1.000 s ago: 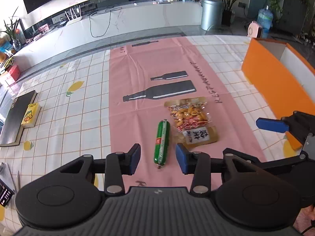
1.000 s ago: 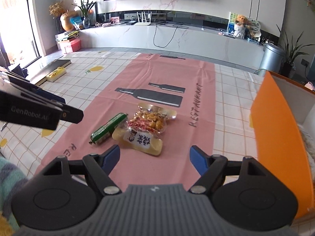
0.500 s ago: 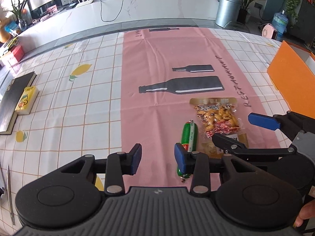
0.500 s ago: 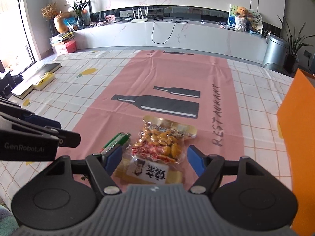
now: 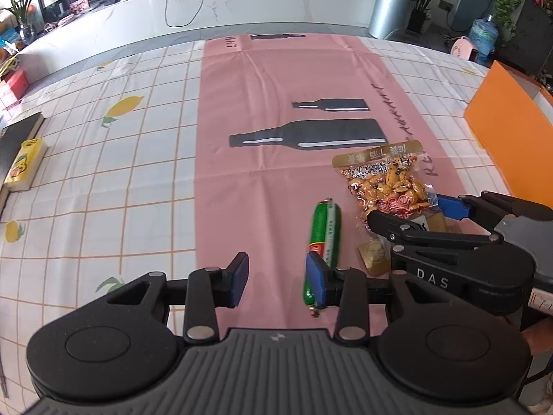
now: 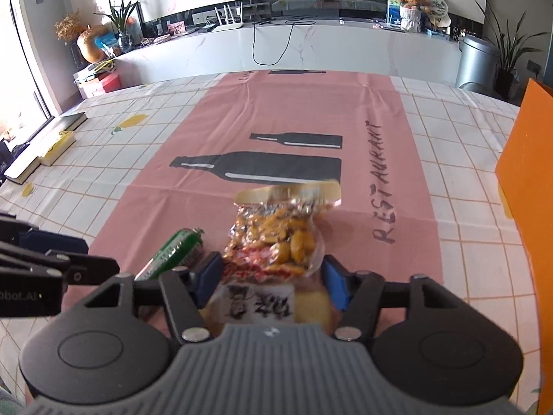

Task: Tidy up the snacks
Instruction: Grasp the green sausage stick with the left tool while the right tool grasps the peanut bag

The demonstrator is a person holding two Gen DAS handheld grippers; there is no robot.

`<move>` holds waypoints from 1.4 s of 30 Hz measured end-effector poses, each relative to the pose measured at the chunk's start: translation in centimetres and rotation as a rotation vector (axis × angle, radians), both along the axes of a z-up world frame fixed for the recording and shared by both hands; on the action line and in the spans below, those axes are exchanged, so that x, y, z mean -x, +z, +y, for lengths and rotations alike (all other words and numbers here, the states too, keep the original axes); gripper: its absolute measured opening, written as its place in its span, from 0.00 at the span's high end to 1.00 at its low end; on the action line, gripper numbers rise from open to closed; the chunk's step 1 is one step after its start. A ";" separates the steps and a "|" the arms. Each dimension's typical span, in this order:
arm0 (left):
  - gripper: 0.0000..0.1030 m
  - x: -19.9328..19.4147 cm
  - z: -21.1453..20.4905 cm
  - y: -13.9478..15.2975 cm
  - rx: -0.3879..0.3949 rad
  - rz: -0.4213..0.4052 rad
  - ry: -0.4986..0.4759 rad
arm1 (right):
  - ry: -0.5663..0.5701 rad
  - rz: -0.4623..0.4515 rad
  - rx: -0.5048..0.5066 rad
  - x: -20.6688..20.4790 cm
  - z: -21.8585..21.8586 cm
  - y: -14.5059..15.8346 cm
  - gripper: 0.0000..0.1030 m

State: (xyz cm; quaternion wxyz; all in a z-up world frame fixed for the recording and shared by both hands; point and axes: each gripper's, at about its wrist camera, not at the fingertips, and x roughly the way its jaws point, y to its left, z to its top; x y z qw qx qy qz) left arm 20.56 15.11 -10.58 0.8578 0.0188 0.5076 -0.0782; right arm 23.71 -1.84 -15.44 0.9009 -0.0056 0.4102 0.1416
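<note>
Pink runner point(image 5: 283, 79) with black bottle prints lies down the middle of your checked surface point(image 5: 114, 180); both snacks sit on it. Green sausage stick point(image 5: 323, 238) lies lengthwise, its near end right against the inner face of your left gripper's point(image 5: 278, 278) right finger. Those fingers stand partly open with bare cloth between them; the stick is off to one side of the gap, not in it.

Peanut pouch point(image 6: 276, 242), clear front with a gold header strip, lies just right of the sausage. Your right gripper point(image 6: 273, 275) straddles its near half: the fingers have just been closing in, and both blue pads sit at the pouch edges. The picture is blurred there, so contact looks likely but I can't confirm a firm pinch.

In the way: the two grippers are crowded. In the left wrist view your right gripper's black arm reaches across just beside the sausage and over the pouch's lower part. Orange box wall point(image 5: 508, 135) stands at the right edge of the surface, well apart from the snacks. Far left edge: a yellow carton point(image 5: 26, 164) beside a dark book point(image 5: 17, 135), clear of everything.
</note>
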 end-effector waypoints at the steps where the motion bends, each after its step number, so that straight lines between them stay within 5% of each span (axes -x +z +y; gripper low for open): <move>1: 0.56 0.0 -0.2 0.0 0.009 -0.001 -0.005 | 0.003 -0.011 0.012 0.2 -0.1 0.1 0.47; 10: 0.54 -0.9 -2.7 -0.9 -0.002 -0.008 -0.075 | 0.019 -0.015 0.052 2.0 -2.5 0.4 0.51; 16: 0.53 -1.3 -3.7 -2.3 -0.025 0.000 -0.071 | -0.033 -0.011 0.004 1.9 -4.0 0.6 0.39; 25: 0.55 -1.5 -4.0 -3.1 -0.031 -0.026 -0.062 | -0.068 0.012 -0.071 -0.1 -4.2 0.1 0.36; 33: 0.75 -1.4 -3.9 -3.0 -0.027 -0.040 -0.027 | -0.053 0.004 -0.059 -0.3 -3.4 -0.5 0.36; 37: 0.75 -1.3 -4.0 -3.0 -0.035 -0.037 -0.021 | -0.047 0.004 -0.058 -0.2 -3.4 -0.3 0.40; 42: 0.76 -1.2 -4.2 -2.9 -0.039 -0.021 -0.008 | -0.030 0.018 -0.065 0.1 -3.5 0.4 0.63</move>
